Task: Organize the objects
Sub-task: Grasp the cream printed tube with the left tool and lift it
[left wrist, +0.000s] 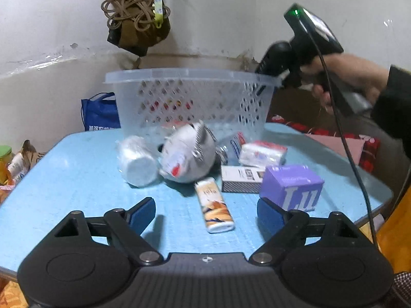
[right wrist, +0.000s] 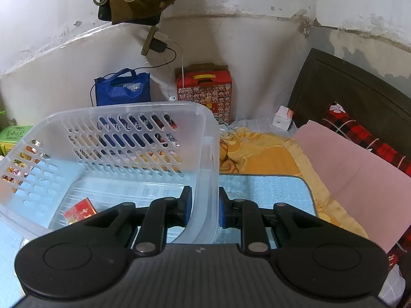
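R gripper (right wrist: 204, 206) clamps basket (right wrist: 133, 118) wall (red box (right wrist: 80, 210) inside) — L gripper (left wrist: 206, 211) open.

**Hand-held tongs: outward appearance**

Left tongs (left wrist: 206, 211): matt black ribbed body, two round pivot housings, silver screws, blue pads on black link arms. Right tongs (right wrist: 204, 206): same build. Seen from the left tongs, the right unit has a black pistol handle, green light, black cable; the hand (left wrist: 352, 77) wears a dark sleeve.
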Demonstrator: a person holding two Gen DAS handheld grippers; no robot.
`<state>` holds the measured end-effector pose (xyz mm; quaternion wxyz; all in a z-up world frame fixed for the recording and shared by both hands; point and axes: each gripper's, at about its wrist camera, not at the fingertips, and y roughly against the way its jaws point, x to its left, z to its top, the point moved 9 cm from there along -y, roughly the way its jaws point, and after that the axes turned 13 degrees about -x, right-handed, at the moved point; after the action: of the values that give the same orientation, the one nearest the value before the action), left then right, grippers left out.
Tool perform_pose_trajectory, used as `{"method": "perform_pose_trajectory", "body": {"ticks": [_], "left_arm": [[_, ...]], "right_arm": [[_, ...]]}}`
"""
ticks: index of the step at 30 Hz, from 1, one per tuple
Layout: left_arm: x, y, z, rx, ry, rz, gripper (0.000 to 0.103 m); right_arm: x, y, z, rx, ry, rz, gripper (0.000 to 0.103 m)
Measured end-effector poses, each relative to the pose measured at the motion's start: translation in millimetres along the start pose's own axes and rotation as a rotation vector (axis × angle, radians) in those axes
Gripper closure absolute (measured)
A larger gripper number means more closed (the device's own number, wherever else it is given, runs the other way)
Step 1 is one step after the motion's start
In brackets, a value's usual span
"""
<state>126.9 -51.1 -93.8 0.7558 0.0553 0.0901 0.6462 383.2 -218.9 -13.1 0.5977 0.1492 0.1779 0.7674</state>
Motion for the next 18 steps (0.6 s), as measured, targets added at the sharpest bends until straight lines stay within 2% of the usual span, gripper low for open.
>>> {"method": "perform_pose_trajectory", "body": {"ticks": [4, 6, 8, 9, 11, 18], "left_arm": [[-6, -8, -7, 0.007, -0.004, 0.025, 0.029], [-7, -9, -8, -0.009, -0.030, 0.063, 0.035], [-8, -11, -7, -0.018, -0.021, 0.074, 0.051], [-8, -12, -7, -0.024, -0.024, 0.088, 0.054], [-10, -14, -5, -0.029, -0.016, 0.099, 0.075], [-11, -10, -5, -0.034, -0.002, 0.079, 0.075]], "right_arm": [[-1, 0, 0, -0.002, -0.005, 0.000, 0.080], [-1, 0, 0, -0.003, -0.006, 0.000, 0.080], [-1, 0, 1, -0.002, -0.008, 0.001, 0.080], [-1, -1, 1, -0.002, -0.009, 0.002, 0.080], [-1, -1, 1, -0.002, -0.010, 0.001, 0.080], [-2, -2, 2, -0.004, -0.013, 0.002, 0.080]]}}
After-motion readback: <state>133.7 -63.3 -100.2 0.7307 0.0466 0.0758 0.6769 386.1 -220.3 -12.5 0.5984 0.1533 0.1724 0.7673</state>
